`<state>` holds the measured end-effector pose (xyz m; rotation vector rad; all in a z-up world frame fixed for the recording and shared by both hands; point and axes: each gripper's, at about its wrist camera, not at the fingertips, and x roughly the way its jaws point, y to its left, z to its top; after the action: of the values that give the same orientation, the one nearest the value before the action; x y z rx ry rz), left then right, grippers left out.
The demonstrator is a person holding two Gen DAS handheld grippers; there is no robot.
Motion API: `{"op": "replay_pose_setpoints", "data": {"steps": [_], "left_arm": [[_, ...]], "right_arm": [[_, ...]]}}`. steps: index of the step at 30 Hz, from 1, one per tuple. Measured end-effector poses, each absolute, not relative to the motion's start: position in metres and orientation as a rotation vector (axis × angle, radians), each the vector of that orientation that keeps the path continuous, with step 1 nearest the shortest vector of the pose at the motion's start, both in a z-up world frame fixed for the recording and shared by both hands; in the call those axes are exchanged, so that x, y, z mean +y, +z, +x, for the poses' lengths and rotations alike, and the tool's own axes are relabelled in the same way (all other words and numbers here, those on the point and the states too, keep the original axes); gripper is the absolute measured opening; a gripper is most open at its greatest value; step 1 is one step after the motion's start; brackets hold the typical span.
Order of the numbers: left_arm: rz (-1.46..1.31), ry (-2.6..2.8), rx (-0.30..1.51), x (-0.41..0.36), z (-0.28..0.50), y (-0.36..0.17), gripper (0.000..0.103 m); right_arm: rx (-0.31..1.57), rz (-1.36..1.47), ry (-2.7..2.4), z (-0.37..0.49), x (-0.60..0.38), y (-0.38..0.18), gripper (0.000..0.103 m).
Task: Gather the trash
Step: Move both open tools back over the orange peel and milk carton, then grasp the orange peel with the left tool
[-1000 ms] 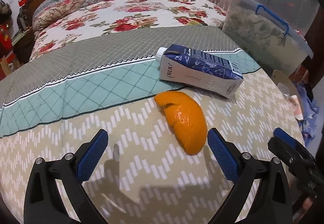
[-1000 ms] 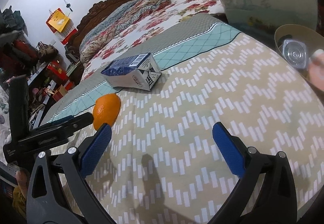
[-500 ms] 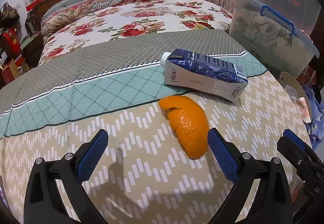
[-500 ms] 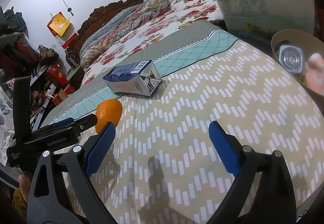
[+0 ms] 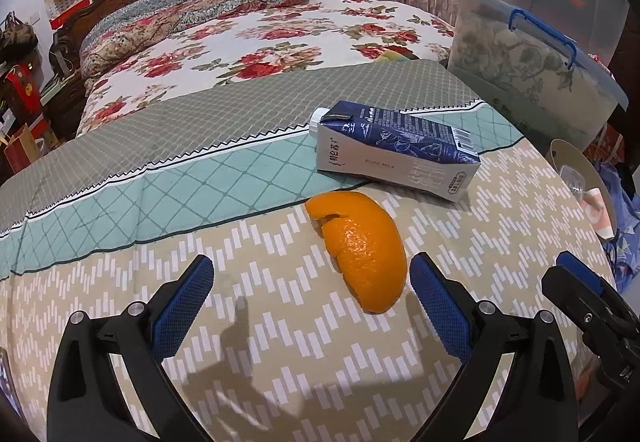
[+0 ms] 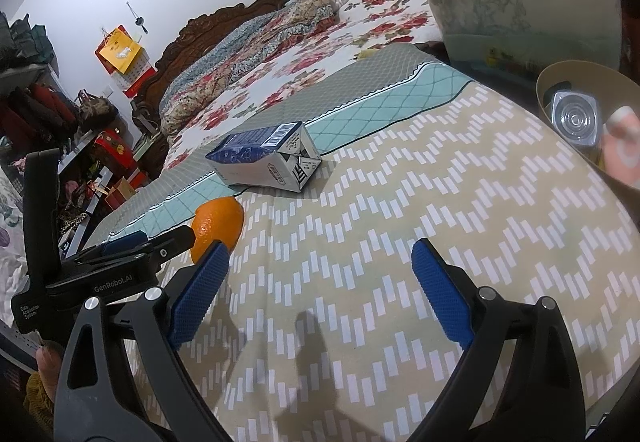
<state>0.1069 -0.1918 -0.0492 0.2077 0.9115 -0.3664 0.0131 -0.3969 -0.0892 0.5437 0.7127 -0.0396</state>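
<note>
Left wrist: left tongs (image 5: 310,282) apart above orange peel (image 5: 358,246) | right tongs (image 6: 320,266) apart, empty

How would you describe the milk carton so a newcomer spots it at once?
Start at the bed, then its patterned quilt in front. The milk carton lies on its side across the teal band's edge, just beyond the orange peel. It is the only box: navy and white, labelled PURE MILK.
</note>
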Motion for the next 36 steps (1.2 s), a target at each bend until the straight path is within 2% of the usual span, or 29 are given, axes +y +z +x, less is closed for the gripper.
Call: {"op": "replay_pose_setpoints", "data": {"steps": [12, 23, 25, 27, 29, 30, 34, 36], "left_arm": [[0.201, -0.382, 0.927, -0.193, 0.109, -0.05, 0.094], [0.123, -0.449, 1.042, -0.209, 0.13, -0.072, 0.092], [0.14, -0.432, 1.034, -0.213, 0.131, -0.074, 0.083], [0.174, -0.419, 1.006, -0.217, 0.129, -0.073, 0.049], [0.146, -0.466, 1.017, -0.215, 0.127, -0.07, 0.028], [0.13, -0.48, 1.023, -0.211, 0.125, -0.068, 0.022], [0.117, -0.478, 1.008, -0.186, 0.117, -0.063, 0.019], [0.095, -0.462, 1.016, -0.163, 0.113, -0.061, 0.019]], "right_arm": [[0.714, 0.543, -0.04, 0.013, -0.397, -0.09, 0.092], [0.714, 0.545, -0.04, 0.013, -0.396, -0.09, 0.092], [0.713, 0.545, -0.04, 0.013, -0.396, -0.09, 0.092], [0.715, 0.545, -0.042, 0.013, -0.397, -0.09, 0.092], [0.72, 0.542, -0.046, 0.013, -0.396, -0.089, 0.091], [0.717, 0.53, -0.044, 0.014, -0.395, -0.086, 0.09], [0.708, 0.41, -0.005, 0.04, -0.388, -0.064, 0.091], [0.737, 0.314, 0.059, 0.067, -0.382, -0.053, 0.096]]}}
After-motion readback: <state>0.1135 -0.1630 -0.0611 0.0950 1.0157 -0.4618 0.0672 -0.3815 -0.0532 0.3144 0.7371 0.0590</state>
